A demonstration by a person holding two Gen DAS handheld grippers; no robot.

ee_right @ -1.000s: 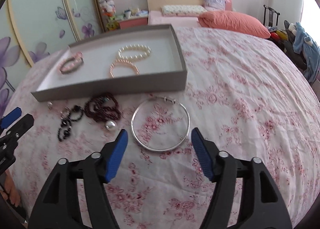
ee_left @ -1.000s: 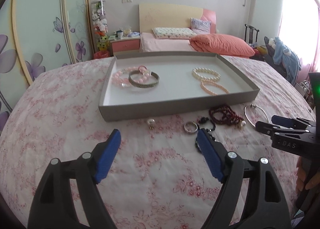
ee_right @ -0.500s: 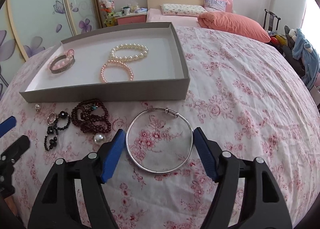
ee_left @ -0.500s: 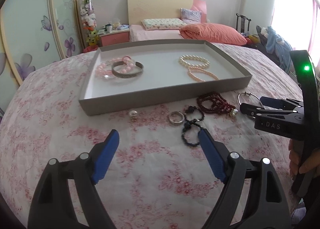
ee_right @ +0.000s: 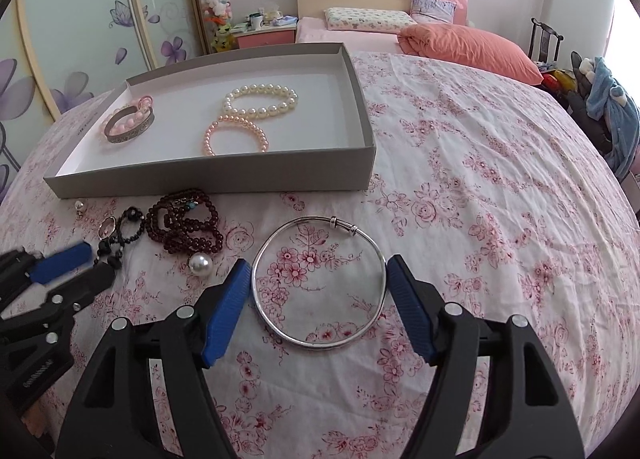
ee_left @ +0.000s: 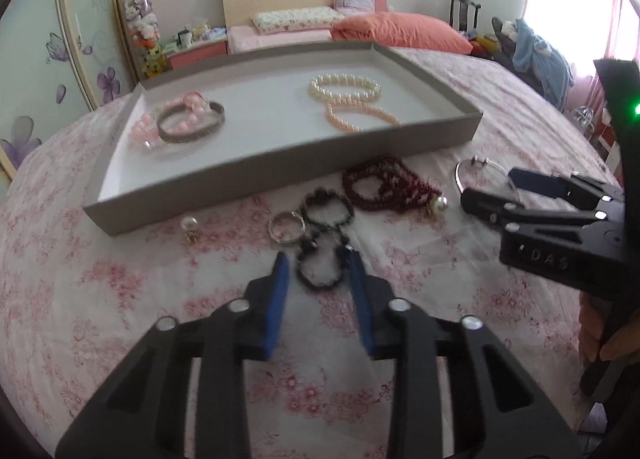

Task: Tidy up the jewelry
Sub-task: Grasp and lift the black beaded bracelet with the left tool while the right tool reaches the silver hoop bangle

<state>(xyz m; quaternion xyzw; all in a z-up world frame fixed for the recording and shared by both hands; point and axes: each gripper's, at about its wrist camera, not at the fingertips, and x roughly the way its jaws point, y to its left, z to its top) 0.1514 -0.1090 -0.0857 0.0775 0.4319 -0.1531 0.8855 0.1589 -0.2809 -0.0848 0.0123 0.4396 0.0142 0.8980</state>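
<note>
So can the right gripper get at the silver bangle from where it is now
Probably yes. The silver bangle lies flat on the bedspread between the right gripper's open fingers, with nothing over it. The pearl and dark red bead bracelet lie clear to one side.

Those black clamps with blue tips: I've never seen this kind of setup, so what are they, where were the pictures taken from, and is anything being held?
They are hand-held grippers, one per hand, each carrying a camera that looks along its fingers.

The left gripper is closing around a black bead bracelet on the flowered bedspread; whether its pads touch yet is unclear. The right gripper stands open around a silver bangle, not gripping it.

A ring, dark red beads and loose pearls also lie there. The grey tray holds four bracelets.
</note>
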